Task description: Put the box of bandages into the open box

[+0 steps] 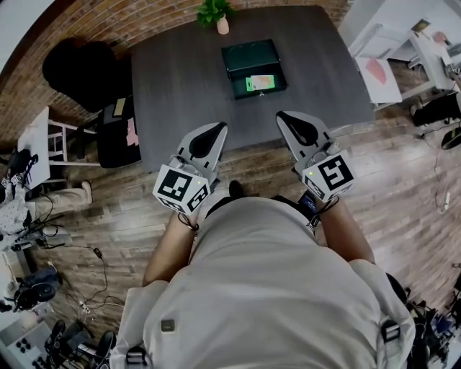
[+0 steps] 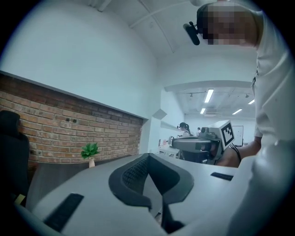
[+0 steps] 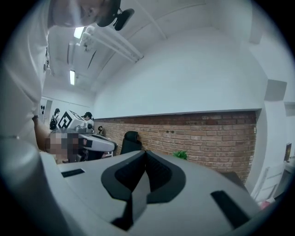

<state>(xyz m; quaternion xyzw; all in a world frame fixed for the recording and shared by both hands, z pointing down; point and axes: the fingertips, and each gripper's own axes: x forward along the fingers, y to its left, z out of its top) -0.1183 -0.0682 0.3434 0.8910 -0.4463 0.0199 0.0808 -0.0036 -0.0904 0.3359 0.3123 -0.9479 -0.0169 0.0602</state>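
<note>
In the head view a dark green open box (image 1: 238, 85) stands on the far middle of the grey table (image 1: 173, 86). A green and white box of bandages (image 1: 261, 82) lies inside it. My left gripper (image 1: 217, 127) and right gripper (image 1: 285, 115) hover side by side over the table's near edge, close to my body and well short of the box. Both are shut with nothing between their jaws. The left gripper view shows its jaws (image 2: 146, 156) meeting at the tip, and the right gripper view shows the same (image 3: 145, 153).
A small potted plant (image 1: 215, 13) stands at the table's far edge. A black chair (image 1: 79, 65) is at the far left beside a dark stool. White desks (image 1: 382, 65) stand to the right. Cables and gear lie on the wood floor at left.
</note>
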